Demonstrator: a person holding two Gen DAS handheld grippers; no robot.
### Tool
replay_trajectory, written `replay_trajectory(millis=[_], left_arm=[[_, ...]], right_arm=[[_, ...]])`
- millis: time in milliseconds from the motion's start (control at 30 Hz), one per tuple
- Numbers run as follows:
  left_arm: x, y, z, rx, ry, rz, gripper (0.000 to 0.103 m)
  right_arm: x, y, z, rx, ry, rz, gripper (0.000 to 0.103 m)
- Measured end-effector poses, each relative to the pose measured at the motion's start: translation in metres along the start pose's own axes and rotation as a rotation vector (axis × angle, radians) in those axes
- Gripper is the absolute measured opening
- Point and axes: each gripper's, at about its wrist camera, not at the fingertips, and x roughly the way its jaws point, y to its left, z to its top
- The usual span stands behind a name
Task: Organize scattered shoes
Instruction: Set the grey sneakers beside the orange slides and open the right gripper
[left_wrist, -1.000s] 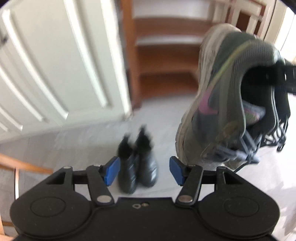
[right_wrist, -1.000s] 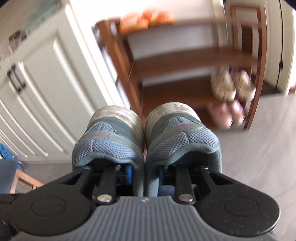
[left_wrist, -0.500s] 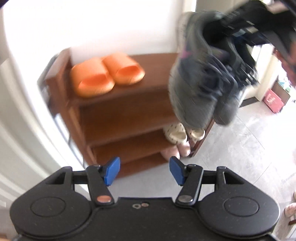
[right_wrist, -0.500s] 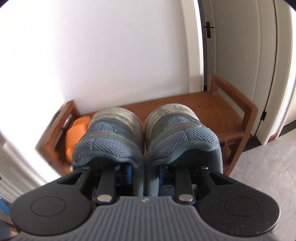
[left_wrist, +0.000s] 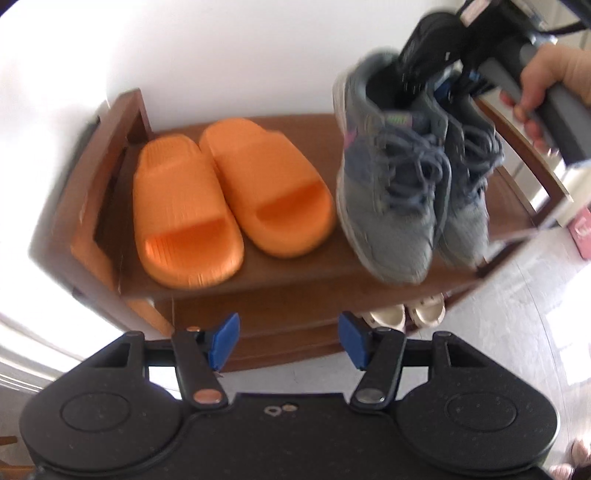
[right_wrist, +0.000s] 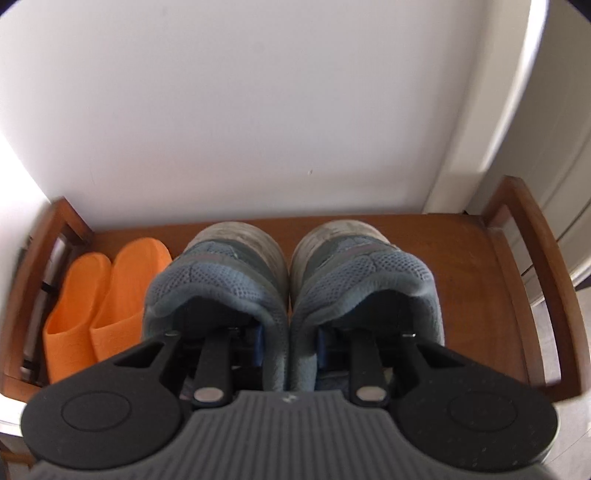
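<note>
White wall backs a brown wooden shoe rack (right_wrist: 472, 258), whose top shelf now fills both views; a second ago you were looking at cupboard doors and floor tiles, so you have carried both hands up and across to the rack.

Right tongs (right_wrist: 288, 343): narrow, one finger inside each of the two grey sneakers (right_wrist: 288, 280), pinching their inner collars together. In the left view the pair hangs toes down above the right part of the top shelf, not yet touching the wood. Your hand (left_wrist: 543, 81) grips the handle at upper right.

Left tongs (left_wrist: 288, 339): half open, nothing between the blue pads (left_wrist: 225, 334). They hover at the near edge of the rack.

Orange slides (left_wrist: 225, 199): a pair side by side on the left part of the top shelf, just beside the hanging sneakers. To the right of the sneakers the shelf is bare up to the side rail.

Cream shoes (left_wrist: 406, 314): partly visible on a lower shelf, under the sneakers.

Reading: the carry looks nearly done and the placing step is next. You would probably lower the pair until the soles lie flat on the bare wood, clear of the slides, before you let the tongs spread. Dangling laces could snag on release.
</note>
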Motion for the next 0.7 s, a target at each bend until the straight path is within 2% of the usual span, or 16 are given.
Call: replay_trajectory(millis=[100,200,300,333,367,433,533,633,700], left_arm=[[-0.001,0.001,0.017,-0.032,0.007,-0.001,0.060],[0.004,0.003,0.027,-0.053,0.016,0.015,0.060],[0.009,0.006,0.026,-0.079,0.035,0.012,0.060],[0.009,0.006,0.025,-0.083,0.039,0.013,0.060],[0.010,0.006,0.024,-0.085,0.044,0.014,0.060],[0.013,0.006,0.021,-0.083,0.056,0.019,0.060],[0.013,0.005,0.016,-0.080,0.061,0.019,0.060],[0.004,0.004,0.010,-0.068,0.042,0.040,0.060],[-0.005,0.007,-0.003,-0.072,0.028,0.044,0.060]], right_arm=[[0.037,-0.006,0.018,-0.010,0.079,-0.012,0.030],[0.060,-0.004,0.030,-0.029,0.120,-0.020,0.032],[0.090,0.000,0.043,-0.060,0.179,-0.046,0.039],[0.094,0.001,0.047,-0.062,0.195,-0.047,0.052],[0.094,0.002,0.050,-0.072,0.202,-0.052,0.076],[0.089,0.004,0.060,-0.116,0.195,-0.070,0.097],[0.066,0.005,0.076,-0.205,0.134,-0.085,0.097],[0.035,-0.004,0.078,-0.160,0.148,0.002,0.097],[0.004,0.006,0.056,-0.178,0.101,0.076,0.097]])
